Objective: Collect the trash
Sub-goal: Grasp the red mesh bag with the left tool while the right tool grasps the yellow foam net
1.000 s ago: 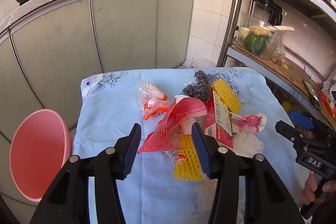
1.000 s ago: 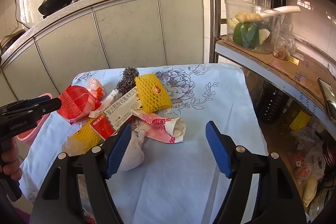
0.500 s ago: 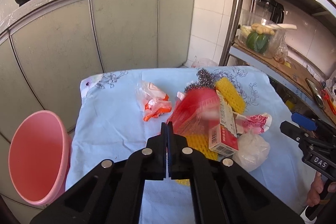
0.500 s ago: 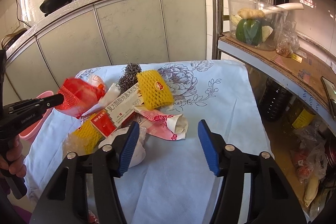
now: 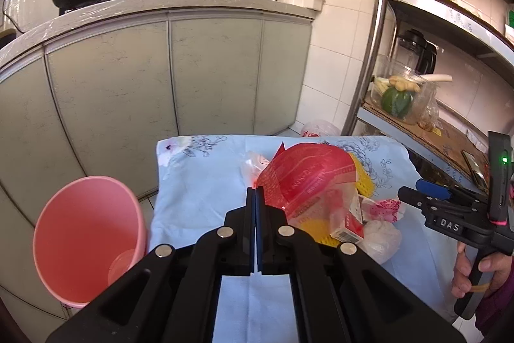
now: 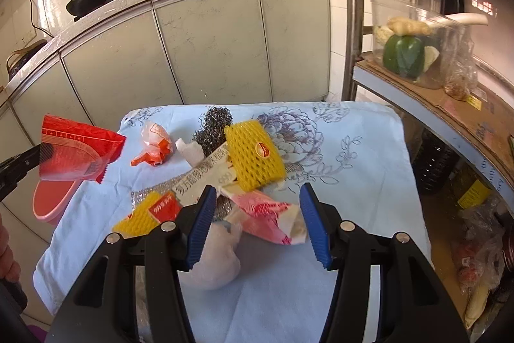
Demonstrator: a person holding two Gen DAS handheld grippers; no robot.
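Observation:
My left gripper (image 5: pixel 255 193) is shut on a red plastic wrapper (image 5: pixel 306 174) and holds it lifted above the table; the wrapper also shows in the right wrist view (image 6: pixel 75 155), hanging near the pink bin (image 6: pixel 54 198). The pink bin (image 5: pixel 85 241) stands on the floor left of the table. My right gripper (image 6: pixel 257 222) is open over a pink-and-white wrapper (image 6: pixel 268 219) and a crumpled white bag (image 6: pixel 218 262). A pile of trash lies on the blue cloth (image 6: pixel 353 182): a yellow foam net (image 6: pixel 253 159), a red-and-white box (image 6: pixel 192 185), a steel scourer (image 6: pixel 215 126), an orange wrapper (image 6: pixel 154 148).
Grey kitchen cabinets (image 5: pixel 128 85) with woks on the counter stand behind the table. A metal shelf (image 6: pixel 449 111) with a container of vegetables (image 6: pixel 404 53) stands to the right. Bottles and bags sit under the shelf.
My left gripper closed on the red wrapper and lifted it up and toward the left. My right gripper moved forward over the pink-and-white wrapper and narrowed a little.

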